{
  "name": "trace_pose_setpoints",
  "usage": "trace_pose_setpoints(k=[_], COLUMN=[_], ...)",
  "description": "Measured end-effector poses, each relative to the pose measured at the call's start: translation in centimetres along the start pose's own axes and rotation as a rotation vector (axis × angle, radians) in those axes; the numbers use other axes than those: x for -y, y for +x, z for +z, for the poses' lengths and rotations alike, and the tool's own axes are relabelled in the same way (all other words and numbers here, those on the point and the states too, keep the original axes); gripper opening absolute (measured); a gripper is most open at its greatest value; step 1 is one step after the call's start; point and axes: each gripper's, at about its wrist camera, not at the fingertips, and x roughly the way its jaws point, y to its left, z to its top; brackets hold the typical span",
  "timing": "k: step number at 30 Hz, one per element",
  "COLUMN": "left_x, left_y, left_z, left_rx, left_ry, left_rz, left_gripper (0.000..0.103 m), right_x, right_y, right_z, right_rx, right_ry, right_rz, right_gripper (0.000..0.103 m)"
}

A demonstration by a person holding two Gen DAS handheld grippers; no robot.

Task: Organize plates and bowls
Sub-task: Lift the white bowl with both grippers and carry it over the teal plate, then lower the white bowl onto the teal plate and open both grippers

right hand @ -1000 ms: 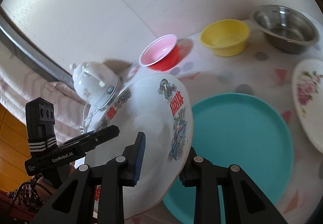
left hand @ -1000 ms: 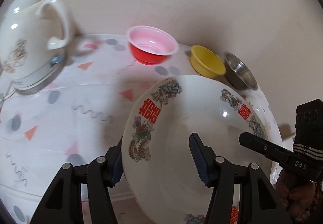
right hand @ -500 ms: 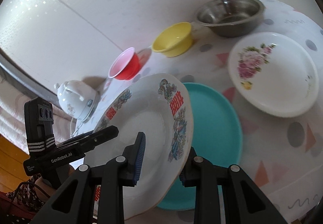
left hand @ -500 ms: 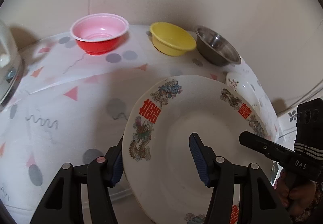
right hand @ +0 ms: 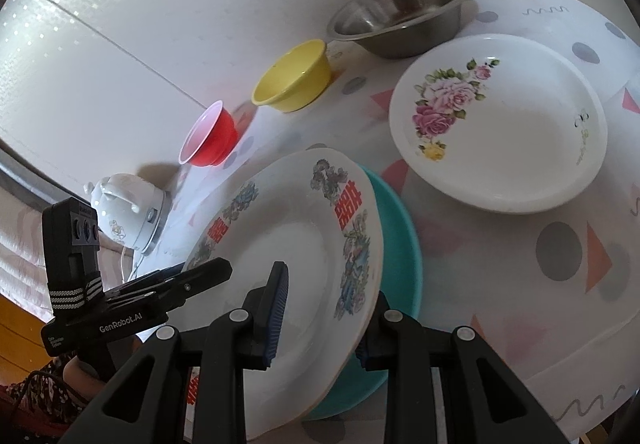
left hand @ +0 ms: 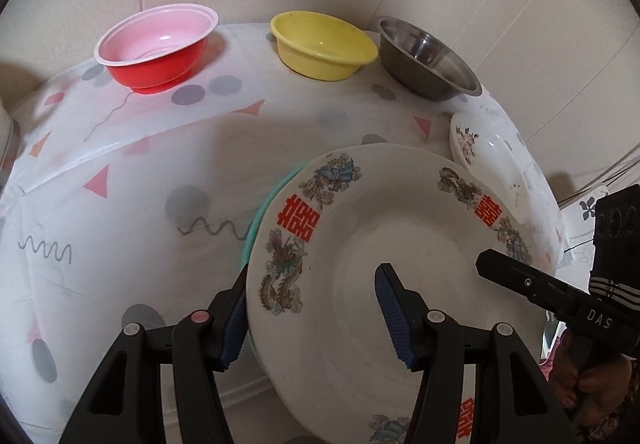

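I hold a white plate with dragons and red characters [left hand: 380,224] from both sides. My left gripper [left hand: 312,316] is shut on its left rim, one pad under it and one inside. My right gripper [right hand: 320,312] is shut on the opposite rim [right hand: 288,240]. The plate is tilted, just above a teal plate [right hand: 400,236] that lies on the table; only a sliver of the teal plate [left hand: 256,219] shows in the left wrist view. A white floral plate [right hand: 512,131] lies to its right. At the back stand a red bowl [left hand: 156,47], a yellow bowl [left hand: 324,43] and a steel bowl [left hand: 428,59].
A white kettle [right hand: 128,211] stands at the table's left end beyond the red bowl [right hand: 210,139]. The tablecloth [left hand: 140,203] has grey dots and pink triangles. A wall runs close behind the bowls. A person's hand [left hand: 580,376] grips the right tool.
Both grippers carried the dragon plate to the right and lower, over the teal plate. The kettle slid out of the left wrist view, and the floral plate came into view.
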Motion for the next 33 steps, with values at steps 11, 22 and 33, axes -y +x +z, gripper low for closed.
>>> trace_pose_setpoints(k=[11,22,33], left_x=[0.8,0.7,0.3], left_y=[0.4,0.0,-0.9], left_z=[-0.4,-1.0,-1.4], left_rx=[-0.007,-0.032,-0.032], left_ry=[0.078,0.074,0.057], left_rz=[0.048,0.052,0.050], left_gripper=[0.059,0.054,0.054], right_x=[0.9,1.2,1.2], right_y=[0.4,-0.5,-1.9], right_z=[-0.2,-0.1,-1.2], right_rx=[-0.023,-0.041,-0.020], right_ry=[0.015,0.038,0.043], right_rz=[-0.024,-0.064,-0.085], right_gripper=[0.031,0.031,0.031])
